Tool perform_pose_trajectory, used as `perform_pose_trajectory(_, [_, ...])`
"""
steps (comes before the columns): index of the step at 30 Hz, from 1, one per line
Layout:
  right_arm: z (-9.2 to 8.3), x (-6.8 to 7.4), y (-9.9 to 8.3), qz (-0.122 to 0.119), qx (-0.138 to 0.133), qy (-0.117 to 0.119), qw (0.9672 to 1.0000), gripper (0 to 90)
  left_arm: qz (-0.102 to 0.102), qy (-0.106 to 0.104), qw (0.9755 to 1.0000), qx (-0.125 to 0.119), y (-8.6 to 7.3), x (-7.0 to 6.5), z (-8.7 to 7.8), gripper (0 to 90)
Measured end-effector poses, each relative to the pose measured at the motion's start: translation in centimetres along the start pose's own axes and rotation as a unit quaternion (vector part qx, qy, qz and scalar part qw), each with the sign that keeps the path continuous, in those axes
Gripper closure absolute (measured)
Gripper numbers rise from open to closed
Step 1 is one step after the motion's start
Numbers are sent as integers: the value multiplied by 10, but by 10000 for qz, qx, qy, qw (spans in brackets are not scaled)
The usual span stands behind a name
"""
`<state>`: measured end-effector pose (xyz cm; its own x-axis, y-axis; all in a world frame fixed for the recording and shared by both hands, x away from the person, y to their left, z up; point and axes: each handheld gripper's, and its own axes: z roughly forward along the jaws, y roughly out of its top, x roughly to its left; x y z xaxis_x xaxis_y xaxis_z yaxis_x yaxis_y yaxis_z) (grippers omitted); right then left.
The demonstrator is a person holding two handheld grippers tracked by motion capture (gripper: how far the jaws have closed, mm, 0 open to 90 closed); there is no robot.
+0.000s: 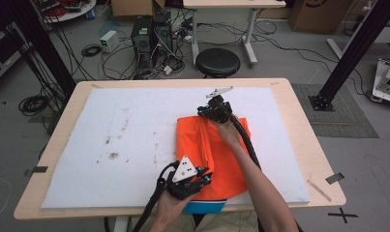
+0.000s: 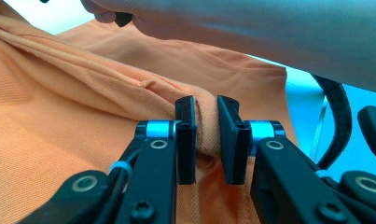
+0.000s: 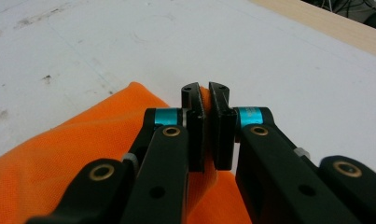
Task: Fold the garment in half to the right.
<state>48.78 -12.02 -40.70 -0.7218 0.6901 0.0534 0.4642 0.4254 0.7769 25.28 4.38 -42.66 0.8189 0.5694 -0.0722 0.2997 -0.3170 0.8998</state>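
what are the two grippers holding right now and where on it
Both hold the orange cloth: the left gripper pinches a raised fold at its near edge, the right gripper clamps its far edge.

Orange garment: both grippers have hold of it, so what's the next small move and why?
Probably carry both pinched edges together across toward the garment's other side to finish the fold. The left gripper pinches a bunched ridge of the orange garment at its near edge, and the right gripper clamps the far edge.
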Motion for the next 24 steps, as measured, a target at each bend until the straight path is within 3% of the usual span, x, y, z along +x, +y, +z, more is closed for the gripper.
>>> perform_pose_trajectory(24, [-30, -35, -21, 179, -49, -135, 9997, 873, 89, -292, 9995, 102, 21, -17, 37, 780])
